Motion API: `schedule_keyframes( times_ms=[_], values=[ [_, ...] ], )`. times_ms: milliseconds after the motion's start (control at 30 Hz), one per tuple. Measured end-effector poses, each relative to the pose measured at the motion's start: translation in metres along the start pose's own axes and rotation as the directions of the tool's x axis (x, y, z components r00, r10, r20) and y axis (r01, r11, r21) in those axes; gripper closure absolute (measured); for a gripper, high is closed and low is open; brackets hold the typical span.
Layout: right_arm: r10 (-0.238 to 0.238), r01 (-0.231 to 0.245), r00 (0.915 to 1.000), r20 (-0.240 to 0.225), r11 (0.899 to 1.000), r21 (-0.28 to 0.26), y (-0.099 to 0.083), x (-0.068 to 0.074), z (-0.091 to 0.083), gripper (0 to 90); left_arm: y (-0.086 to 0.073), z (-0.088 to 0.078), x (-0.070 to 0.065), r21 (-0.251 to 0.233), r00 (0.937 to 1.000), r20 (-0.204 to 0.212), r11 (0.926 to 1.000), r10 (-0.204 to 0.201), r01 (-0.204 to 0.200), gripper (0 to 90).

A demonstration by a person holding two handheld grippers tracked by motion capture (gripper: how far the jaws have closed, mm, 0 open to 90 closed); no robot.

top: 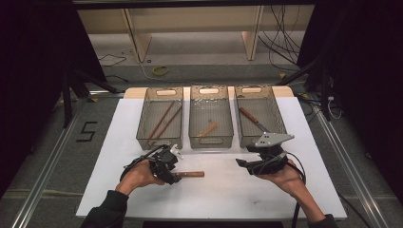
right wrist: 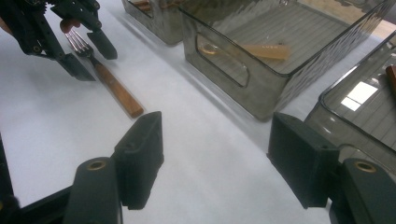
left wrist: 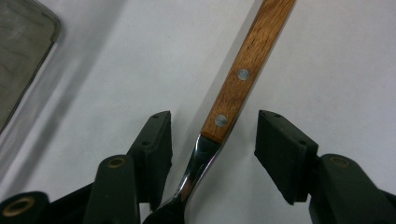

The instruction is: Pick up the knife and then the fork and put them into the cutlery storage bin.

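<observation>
Between half-open left gripper (left wrist: 212, 154): fork (left wrist: 233, 88).

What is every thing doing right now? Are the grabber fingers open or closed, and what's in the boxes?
Fork: flat on the white table, between the left gripper's fingers, not pinched yet.
Left gripper: open, fingers either side of the fork's neck.
Right gripper: open, holding nothing.
Left bin: holds two chopsticks.
Middle bin: holds a small wooden piece.
Right bin: holds a wooden-handled utensil.
</observation>
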State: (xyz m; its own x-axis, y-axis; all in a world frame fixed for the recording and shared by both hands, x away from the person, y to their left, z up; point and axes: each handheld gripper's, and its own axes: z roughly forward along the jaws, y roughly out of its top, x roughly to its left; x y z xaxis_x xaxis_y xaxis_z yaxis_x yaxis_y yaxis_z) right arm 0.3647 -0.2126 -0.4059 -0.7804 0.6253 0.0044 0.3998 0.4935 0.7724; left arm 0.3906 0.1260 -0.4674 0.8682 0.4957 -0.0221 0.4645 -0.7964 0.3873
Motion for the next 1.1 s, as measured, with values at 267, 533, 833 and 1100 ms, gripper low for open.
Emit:
schedule_keyframes(
  times_ms=[267,533,833,1100],
  values=[
    [0.006,-0.006,1.0,-0.003,1.0,0.0,-0.0009,-0.0007,0.0,36.2,-0.0012,0.0034,-0.0019,0.0,0.9996,0.005,0.9996,0.028,-0.028,49.7],
    [0.004,-0.004,1.0,-0.006,1.0,0.005,-0.0015,-0.0008,0.0012,36.3,-0.0017,0.0036,-0.0026,-0.006,0.9985,0.004,0.9985,0.055,-0.055,56.1],
    [0.002,-0.002,1.0,-0.007,1.0,0.007,-0.0018,-0.0007,0.0014,36.5,-0.0002,0.0039,-0.0051,0.0,0.9979,0.0,0.9979,0.064,-0.064,63.9],
    [0.008,-0.007,0.9999,-0.008,1.0,0.001,-0.0016,-0.0014,0.0001,36.7,-0.0002,0.0038,-0.0085,-0.004,0.994,0.008,0.9941,0.109,-0.109,73.3]
  ],
)
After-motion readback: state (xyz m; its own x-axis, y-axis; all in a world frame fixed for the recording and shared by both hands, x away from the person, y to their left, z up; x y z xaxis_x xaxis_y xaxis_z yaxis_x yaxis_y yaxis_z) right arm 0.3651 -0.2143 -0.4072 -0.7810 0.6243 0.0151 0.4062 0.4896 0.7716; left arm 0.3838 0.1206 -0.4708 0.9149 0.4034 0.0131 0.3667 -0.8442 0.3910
